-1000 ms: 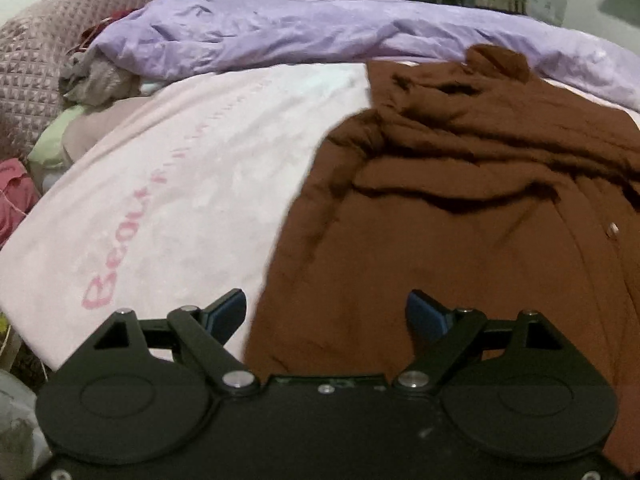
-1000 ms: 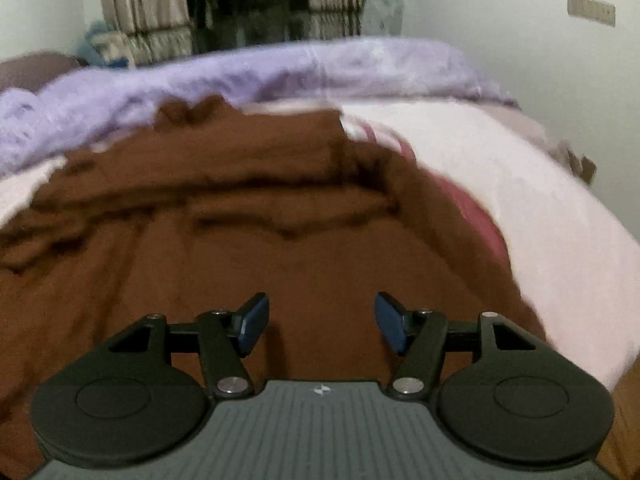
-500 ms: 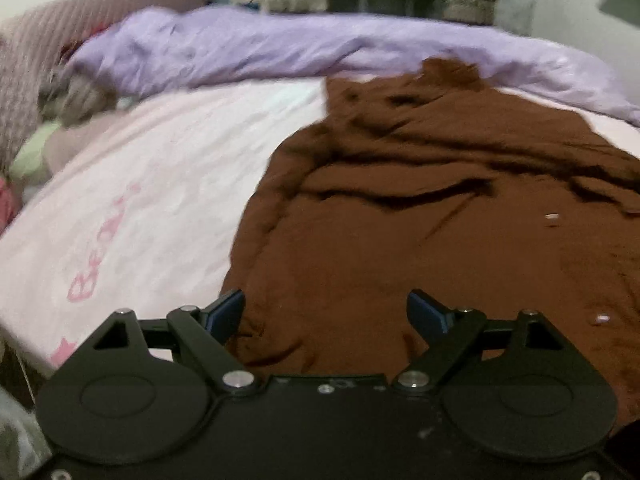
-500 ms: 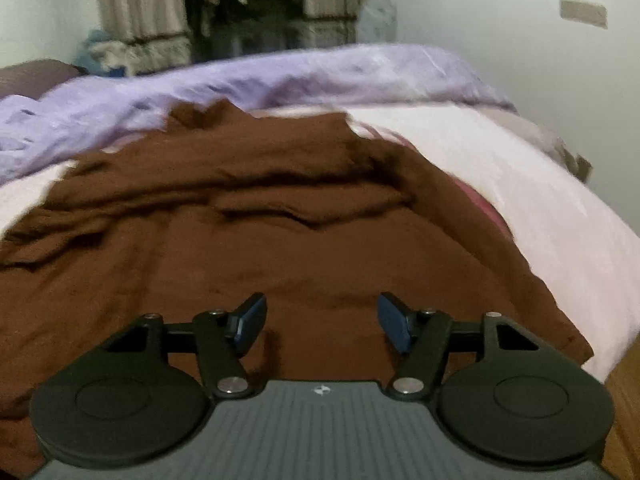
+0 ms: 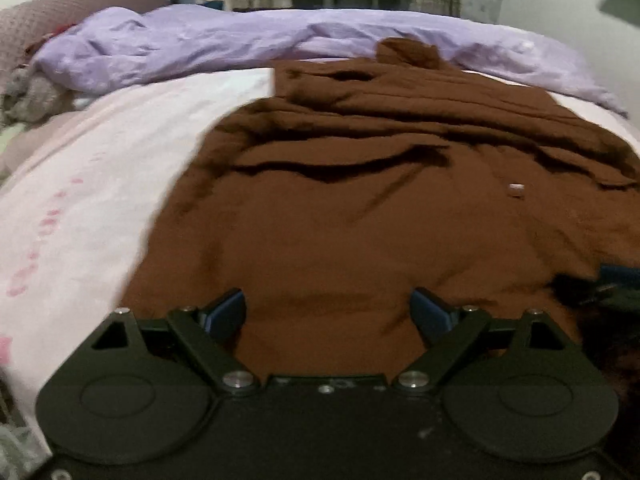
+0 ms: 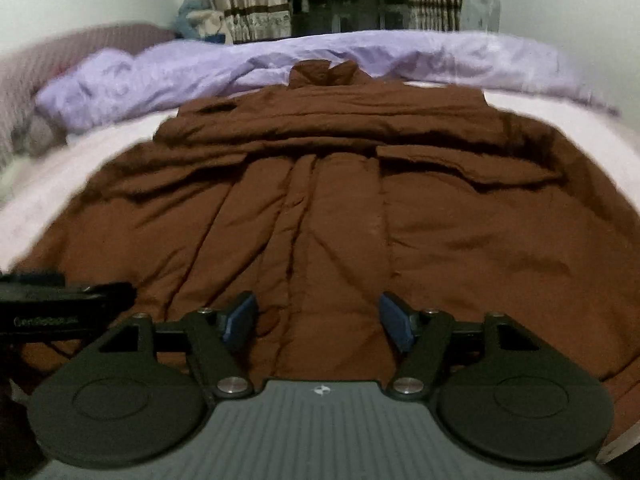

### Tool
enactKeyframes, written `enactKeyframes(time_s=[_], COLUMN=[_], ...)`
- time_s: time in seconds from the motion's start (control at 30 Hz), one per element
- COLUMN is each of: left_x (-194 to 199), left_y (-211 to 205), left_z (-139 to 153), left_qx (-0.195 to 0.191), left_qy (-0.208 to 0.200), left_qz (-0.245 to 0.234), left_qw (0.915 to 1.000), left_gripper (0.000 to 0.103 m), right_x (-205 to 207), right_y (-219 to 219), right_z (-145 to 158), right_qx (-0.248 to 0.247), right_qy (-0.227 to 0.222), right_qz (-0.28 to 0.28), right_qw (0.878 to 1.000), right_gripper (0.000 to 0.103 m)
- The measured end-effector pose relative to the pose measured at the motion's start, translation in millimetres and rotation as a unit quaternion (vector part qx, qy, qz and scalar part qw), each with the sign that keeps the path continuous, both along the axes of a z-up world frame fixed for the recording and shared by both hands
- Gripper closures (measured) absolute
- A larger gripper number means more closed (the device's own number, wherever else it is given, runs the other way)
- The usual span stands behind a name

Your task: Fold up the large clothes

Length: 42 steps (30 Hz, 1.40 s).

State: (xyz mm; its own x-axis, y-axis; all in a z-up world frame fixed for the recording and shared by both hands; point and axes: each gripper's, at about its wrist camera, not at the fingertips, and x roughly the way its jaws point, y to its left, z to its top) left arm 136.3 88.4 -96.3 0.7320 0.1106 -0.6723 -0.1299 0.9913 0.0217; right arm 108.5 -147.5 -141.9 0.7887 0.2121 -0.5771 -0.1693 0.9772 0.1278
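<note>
A large brown coat (image 5: 380,208) lies spread on the bed with its collar at the far end and folds across its upper part. It also fills the right wrist view (image 6: 332,216). My left gripper (image 5: 328,312) is open and empty, over the coat's near hem on its left side. My right gripper (image 6: 318,318) is open and empty, over the near hem around the coat's middle seam. The left gripper's body (image 6: 60,304) shows at the left edge of the right wrist view.
The coat rests on a pale pink bedsheet (image 5: 92,184) with pink lettering. A rumpled lilac duvet (image 5: 248,44) lies along the far side of the bed. A quilted headboard pillow (image 5: 40,12) is at far left. Curtains (image 6: 248,0) hang behind.
Both grippers have shifted sideways along the coat's near hem, so the coat sits more central in each view. Both stay open and empty. The coat has not moved.
</note>
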Motion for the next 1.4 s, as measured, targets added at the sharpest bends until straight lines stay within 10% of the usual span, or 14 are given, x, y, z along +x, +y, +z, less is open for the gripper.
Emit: enactKeyframes(time_s=[0.13, 0.4, 0.57, 0.87, 1.13, 1.27, 1.4], left_x=[-6, -12, -22, -14, 97, 160, 212], left_y=[24, 26, 62, 47, 26, 29, 41], left_z=[1, 2, -2, 16, 75, 76, 70], left_qx=[-0.005, 0.054, 0.044, 0.043, 0.017, 0.019, -0.002], left_qy=[0.003, 0.002, 0.006, -0.016, -0.151, -0.162, -0.163], left_qz=[0.015, 0.008, 0.069, 0.053, -0.008, -0.005, 0.014], left_qw=[0.9999, 0.9985, 0.9966, 0.9975, 0.9883, 0.9866, 0.9865], left_gripper=[0.010, 0.010, 0.009, 0.012, 0.012, 0.012, 0.012], right_x=[0, -4, -23, -20, 67, 136, 197], right_y=[-33, -86, -141, -110, -63, -79, -90], right_z=[3, 1, 3, 19, 76, 83, 71], right_qx=[0.051, -0.125, 0.010, -0.011, -0.023, 0.017, 0.000], right_qy=[0.010, 0.007, -0.005, -0.031, -0.147, -0.134, -0.104], right_qz=[0.019, -0.193, -0.175, -0.182, -0.126, -0.109, -0.134], right_qw=[0.998, 0.973, 0.984, 0.983, 0.981, 0.985, 0.986], right_gripper=[0.036, 0.023, 0.037, 0.036, 0.036, 0.039, 0.075])
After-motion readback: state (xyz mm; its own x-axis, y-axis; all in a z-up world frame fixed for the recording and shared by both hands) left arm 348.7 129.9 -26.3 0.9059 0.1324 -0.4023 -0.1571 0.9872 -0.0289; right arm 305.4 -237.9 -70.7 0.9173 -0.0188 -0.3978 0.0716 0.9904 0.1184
